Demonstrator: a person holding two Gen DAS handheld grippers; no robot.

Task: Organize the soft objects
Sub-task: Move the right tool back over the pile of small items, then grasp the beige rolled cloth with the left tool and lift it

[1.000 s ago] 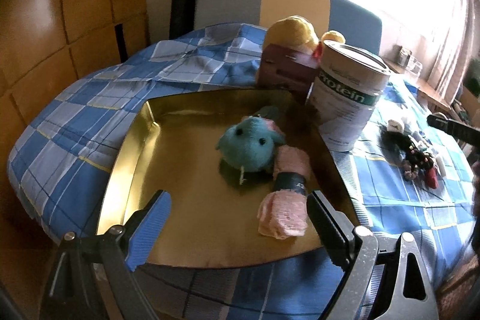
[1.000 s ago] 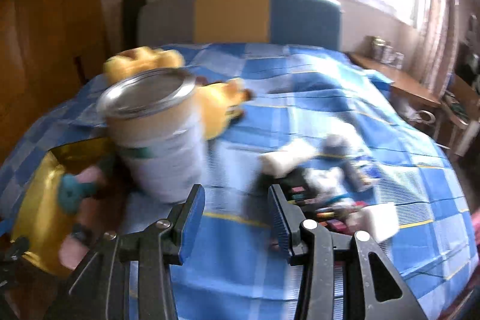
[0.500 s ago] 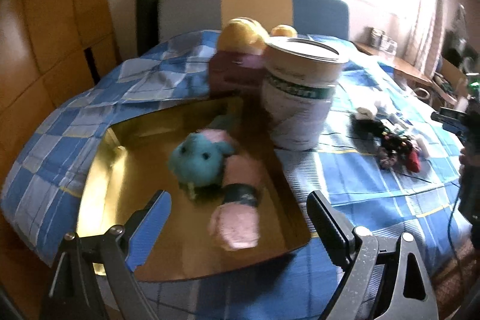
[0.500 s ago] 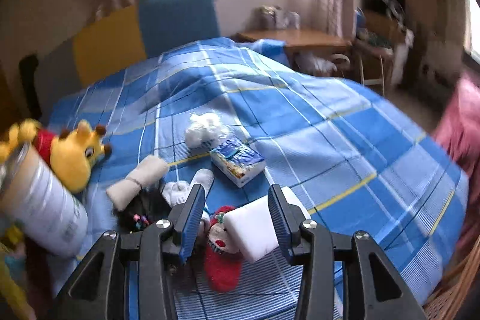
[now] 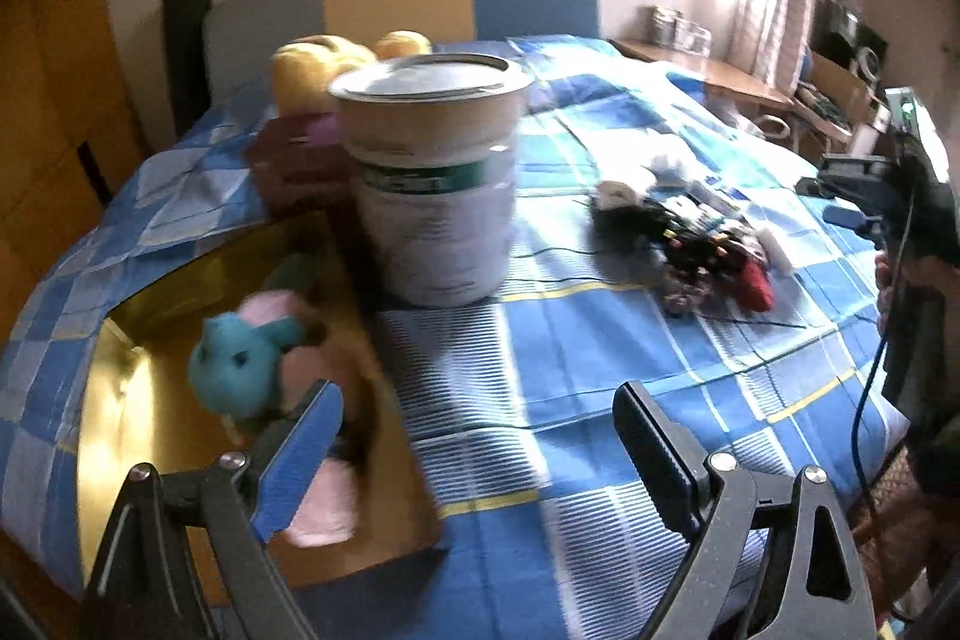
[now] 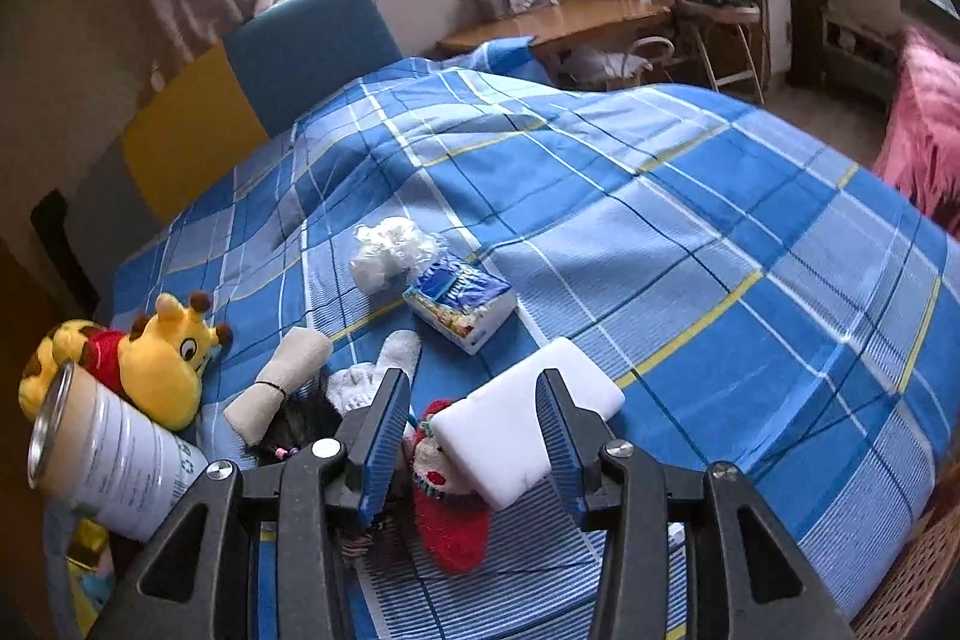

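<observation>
My left gripper [image 5: 480,400] is open and empty over the blue checked bedspread, just right of the gold tray [image 5: 138,436]. In the tray lie a teal plush [image 5: 237,358] and a rolled pink sock [image 5: 318,514]. My right gripper [image 6: 471,382] hovers with its jaws apart over a pile of soft things. A white foam block [image 6: 528,418] shows between its fingers, with no pad touching it. A red snowman sock [image 6: 444,508] lies under it. Beside them are a beige rolled sock [image 6: 282,388], a white sock [image 6: 390,352] and a yellow giraffe plush [image 6: 156,358].
A tall protein can [image 5: 432,184] stands by the tray's far right corner, with a maroon box [image 5: 294,160] behind it. A tissue pack [image 6: 462,304] and a crumpled white bundle [image 6: 390,250] lie further up the bed. A desk and chair stand beyond the bed.
My left gripper has swung right, so the tray now sits at the left of its view. My right gripper has rolled and moved from the can to above the sock pile.
</observation>
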